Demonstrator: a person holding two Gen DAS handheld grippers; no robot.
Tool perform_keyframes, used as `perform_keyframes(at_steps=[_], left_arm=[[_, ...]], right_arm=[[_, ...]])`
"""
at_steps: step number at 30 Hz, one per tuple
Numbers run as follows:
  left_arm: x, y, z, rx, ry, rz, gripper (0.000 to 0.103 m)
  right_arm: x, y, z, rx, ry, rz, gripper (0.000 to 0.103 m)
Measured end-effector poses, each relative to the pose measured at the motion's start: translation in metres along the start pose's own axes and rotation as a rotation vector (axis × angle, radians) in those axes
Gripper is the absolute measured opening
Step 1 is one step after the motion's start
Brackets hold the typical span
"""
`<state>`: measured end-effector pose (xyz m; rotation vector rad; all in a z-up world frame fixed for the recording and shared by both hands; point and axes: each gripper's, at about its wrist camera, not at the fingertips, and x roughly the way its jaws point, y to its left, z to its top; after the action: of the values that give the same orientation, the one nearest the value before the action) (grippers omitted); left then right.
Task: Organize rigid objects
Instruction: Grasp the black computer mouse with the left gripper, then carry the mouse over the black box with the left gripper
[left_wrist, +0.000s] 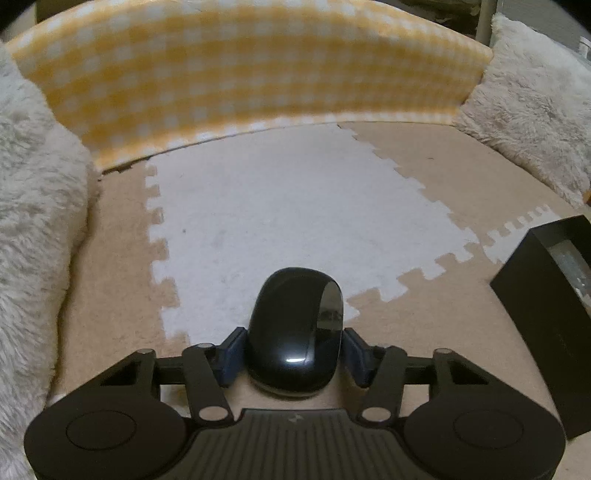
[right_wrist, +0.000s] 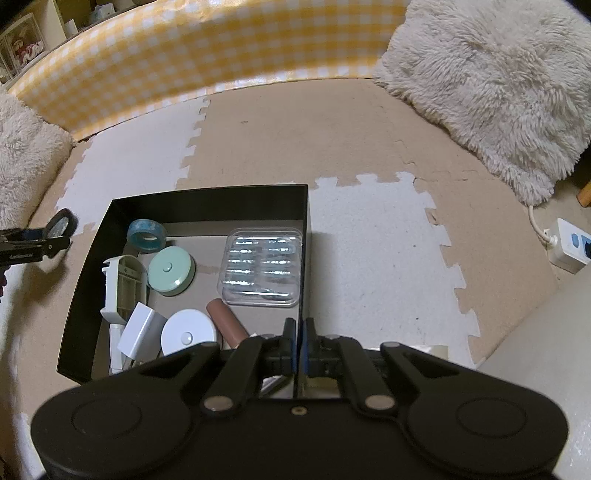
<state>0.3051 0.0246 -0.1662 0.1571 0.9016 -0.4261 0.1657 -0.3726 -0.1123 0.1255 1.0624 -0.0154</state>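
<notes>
Left tongs (left_wrist: 293, 347) clamp the black mouse (left_wrist: 295, 332) across its sides for carrying toward the black box (right_wrist: 207, 206), at 3 o'clock. Right tongs (right_wrist: 300, 343) hover fully closed, empty.

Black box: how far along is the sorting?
Mostly done: the black box already holds a blue tape roll, mint round case, white round case, brown tube, clear blister pack and white pieces. In hand: the left gripper has its fingers against a black mouse. Left: put it in the box.
</notes>
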Motion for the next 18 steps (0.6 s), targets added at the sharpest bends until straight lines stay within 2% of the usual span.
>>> perform_keyframes(at_steps=[2,6,11,13,16,18], left_arm=[[-0.001,-0.002,0.002,0.013,0.012,-0.013,0.054],[0.0,-0.007,0.004,0.017,-0.001,0.018,0.055],[0.005,-0.01,0.01,0.032,-0.027,0.043,0.066],[0.009,-0.011,0.012,0.048,-0.035,0.062,0.066],[0.013,-0.009,0.012,0.054,-0.024,0.053,0.064],[0.014,-0.009,0.011,0.055,-0.017,0.039,0.058]], right_arm=[[0.0,0.0,0.0,-0.005,0.0,-0.002,0.004],[0.001,0.001,0.0,-0.011,0.001,-0.005,0.004],[0.0,0.001,0.0,-0.013,0.001,-0.004,0.004],[0.0,0.001,0.0,-0.013,0.001,-0.006,0.004],[0.001,0.002,0.0,-0.016,0.001,-0.008,0.004],[0.001,0.002,0.0,-0.014,0.001,-0.006,0.004]])
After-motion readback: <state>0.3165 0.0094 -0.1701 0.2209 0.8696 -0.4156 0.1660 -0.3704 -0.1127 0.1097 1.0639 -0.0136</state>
